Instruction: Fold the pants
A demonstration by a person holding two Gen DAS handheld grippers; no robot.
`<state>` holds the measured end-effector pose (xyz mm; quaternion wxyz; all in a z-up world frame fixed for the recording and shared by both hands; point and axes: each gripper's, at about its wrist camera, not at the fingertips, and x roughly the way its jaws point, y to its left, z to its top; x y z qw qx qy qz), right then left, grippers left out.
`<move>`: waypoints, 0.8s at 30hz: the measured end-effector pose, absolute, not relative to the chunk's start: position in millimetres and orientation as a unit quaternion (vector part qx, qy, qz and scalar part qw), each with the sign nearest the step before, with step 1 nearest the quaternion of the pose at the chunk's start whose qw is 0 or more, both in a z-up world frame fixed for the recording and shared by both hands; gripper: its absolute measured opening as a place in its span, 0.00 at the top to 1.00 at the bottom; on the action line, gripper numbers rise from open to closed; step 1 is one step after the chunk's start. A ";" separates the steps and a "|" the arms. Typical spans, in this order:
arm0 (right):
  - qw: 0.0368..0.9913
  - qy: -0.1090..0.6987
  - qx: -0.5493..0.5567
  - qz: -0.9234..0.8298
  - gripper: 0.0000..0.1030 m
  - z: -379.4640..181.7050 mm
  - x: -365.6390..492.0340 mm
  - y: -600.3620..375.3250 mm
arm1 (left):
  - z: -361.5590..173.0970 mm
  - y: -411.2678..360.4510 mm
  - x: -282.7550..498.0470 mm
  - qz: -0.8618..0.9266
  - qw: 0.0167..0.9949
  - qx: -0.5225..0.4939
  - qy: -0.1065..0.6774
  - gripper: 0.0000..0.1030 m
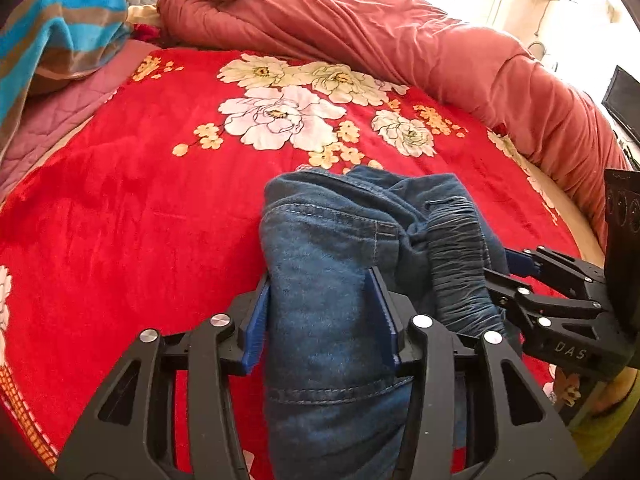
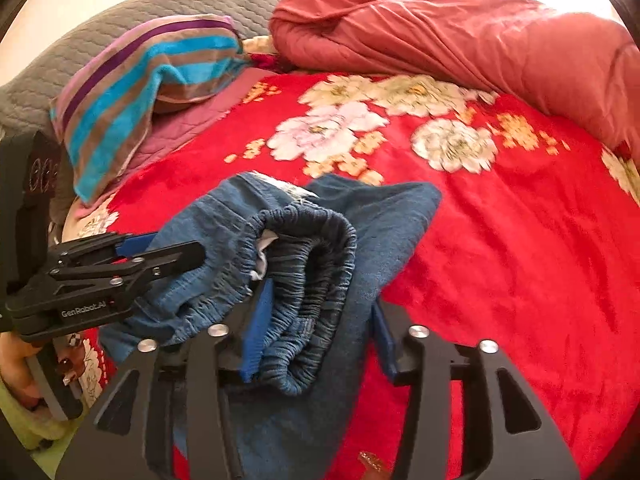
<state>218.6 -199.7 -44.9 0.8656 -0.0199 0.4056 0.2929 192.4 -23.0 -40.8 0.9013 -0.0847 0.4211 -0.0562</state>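
Blue denim pants [image 1: 332, 264] sit bunched on a red plush blanket [image 1: 120, 220] printed with big white and cream flowers, near the front edge of the bed. Fabric is soft washed denim with pale topstitching; the gathered elastic waistband [image 2: 308, 248] is ribbed and crumpled, folded over on itself in a thick roll.

Left gripper [image 1: 322, 320]: black plastic linkage arms with silver rivets, flat blue ribbed pads. Jaws partly open with a folded thickness of the pants leg between them. The pads sit right against the denim on both sides and look to be clamped on it.

Right gripper [image 2: 316, 328]: same build, jaws partly open around the waistband roll. The left pad touches the elastic; the right pad is partly hidden behind the cloth, so whether it presses is hard to tell. The view is also motion-blurred.

Each gripper shows in the other's camera, close beside it at the pants.

Behind: a puffy salmon-red quilt [image 1: 400, 40] heaped along the far side, a striped towel [image 2: 132, 92] in blue, brown and purple draped over a pillow, and a grey quilted headboard [image 2: 120, 16].
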 end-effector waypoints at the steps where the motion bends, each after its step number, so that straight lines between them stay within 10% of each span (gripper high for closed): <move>1: 0.866 0.409 -0.021 0.286 0.49 -46.4 218.1 -200.7 | -42.0 -22.8 191.4 -0.055 0.901 -0.083 0.422 0.60; 18: 0.882 0.419 -0.020 0.216 0.21 -48.3 205.1 -217.1 | -48.8 -19.5 175.8 -0.057 0.901 -0.090 0.421 0.41; 24: 0.902 0.377 -0.015 0.211 0.06 -22.6 172.9 -233.5 | -28.5 -19.2 153.4 -0.049 0.912 -0.090 0.397 0.15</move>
